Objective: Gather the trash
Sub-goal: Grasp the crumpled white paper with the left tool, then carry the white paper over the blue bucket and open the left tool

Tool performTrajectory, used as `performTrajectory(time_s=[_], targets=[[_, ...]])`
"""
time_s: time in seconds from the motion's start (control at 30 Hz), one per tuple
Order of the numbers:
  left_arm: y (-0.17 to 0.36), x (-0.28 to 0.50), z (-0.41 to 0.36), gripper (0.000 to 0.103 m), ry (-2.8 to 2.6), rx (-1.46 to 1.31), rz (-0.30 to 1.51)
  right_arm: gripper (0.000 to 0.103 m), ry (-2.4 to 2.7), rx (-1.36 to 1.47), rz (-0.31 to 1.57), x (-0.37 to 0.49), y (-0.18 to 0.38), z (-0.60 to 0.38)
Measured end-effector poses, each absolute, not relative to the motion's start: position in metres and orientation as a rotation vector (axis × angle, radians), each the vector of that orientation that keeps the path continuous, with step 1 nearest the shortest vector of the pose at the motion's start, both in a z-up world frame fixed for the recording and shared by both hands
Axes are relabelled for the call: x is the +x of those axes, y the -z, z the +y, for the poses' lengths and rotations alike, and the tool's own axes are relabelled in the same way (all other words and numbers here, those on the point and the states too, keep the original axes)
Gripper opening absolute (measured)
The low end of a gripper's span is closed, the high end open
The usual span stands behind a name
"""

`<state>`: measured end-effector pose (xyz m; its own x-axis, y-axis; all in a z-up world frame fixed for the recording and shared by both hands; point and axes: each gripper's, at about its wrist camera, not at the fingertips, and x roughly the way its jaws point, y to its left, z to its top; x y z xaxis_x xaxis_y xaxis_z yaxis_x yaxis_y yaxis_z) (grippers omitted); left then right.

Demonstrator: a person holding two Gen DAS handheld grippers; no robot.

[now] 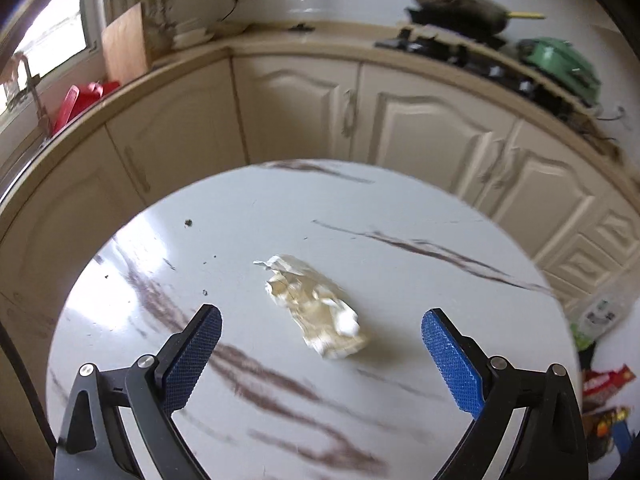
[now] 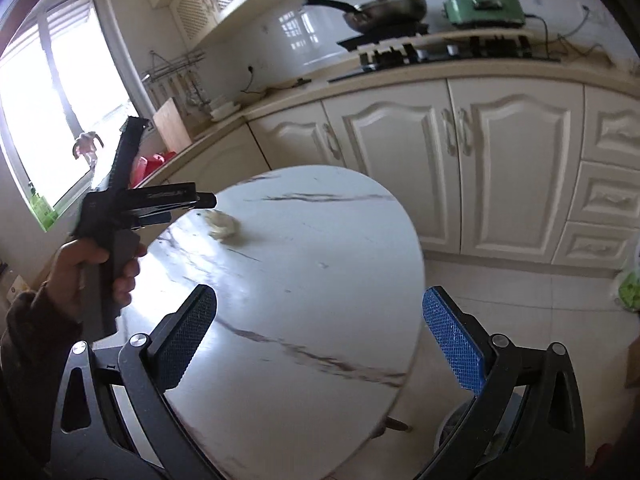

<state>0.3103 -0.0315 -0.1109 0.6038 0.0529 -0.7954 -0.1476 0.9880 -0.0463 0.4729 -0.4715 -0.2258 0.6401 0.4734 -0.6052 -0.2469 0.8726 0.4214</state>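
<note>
A crumpled white paper wad (image 1: 316,306) lies on the round white marble table (image 1: 280,392). My left gripper (image 1: 320,320) hovers above it, open, its blue-padded fingers spread wide to either side of the wad without touching it. In the right wrist view the same paper wad (image 2: 223,227) sits at the far left of the table (image 2: 304,280), and the left gripper (image 2: 176,210), held by a hand (image 2: 84,276), is just left of it. My right gripper (image 2: 320,300) is open over the table's near part, holding nothing.
Cream kitchen cabinets (image 2: 460,160) curve behind the table. On the counter stand a pan (image 2: 384,8) on the stove and a green cooker (image 2: 484,4). Snack wrappers and a bag (image 1: 604,384) lie on the floor at the right. A tiled floor (image 2: 520,300) lies right of the table.
</note>
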Motion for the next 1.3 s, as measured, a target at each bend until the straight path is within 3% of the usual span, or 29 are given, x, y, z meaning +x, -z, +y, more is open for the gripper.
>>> performTrajectory(time_s=[0.17,0.3,0.57,0.87,1.07,1.3], targets=[[0.139,0.339,-0.040,0.074,-0.124,-0.100,0.950,0.103,-0.386,0.331,0.794,0.471,0.246,-0.494],[0.149,0.360,-0.042,0.029,-0.123,-0.113,0.958,0.103,-0.360,0.350,0.797,0.461,0.251,-0.515],[0.095,0.306,-0.094,0.029,-0.008,0.014,0.879,0.103,-0.266,0.385,0.802,0.419,0.266,-0.581],[0.071,0.191,-0.215,0.029,0.295,0.140,0.833,0.103,-0.082,0.437,0.980,0.360,0.368,-0.677],[0.143,0.184,-0.297,0.029,0.435,0.225,0.906,0.103,-0.021,0.523,1.136,0.343,0.469,-0.721],[0.297,0.249,-0.361,0.029,0.470,0.347,1.081,0.102,0.032,0.580,1.321,0.341,0.599,-0.734]])
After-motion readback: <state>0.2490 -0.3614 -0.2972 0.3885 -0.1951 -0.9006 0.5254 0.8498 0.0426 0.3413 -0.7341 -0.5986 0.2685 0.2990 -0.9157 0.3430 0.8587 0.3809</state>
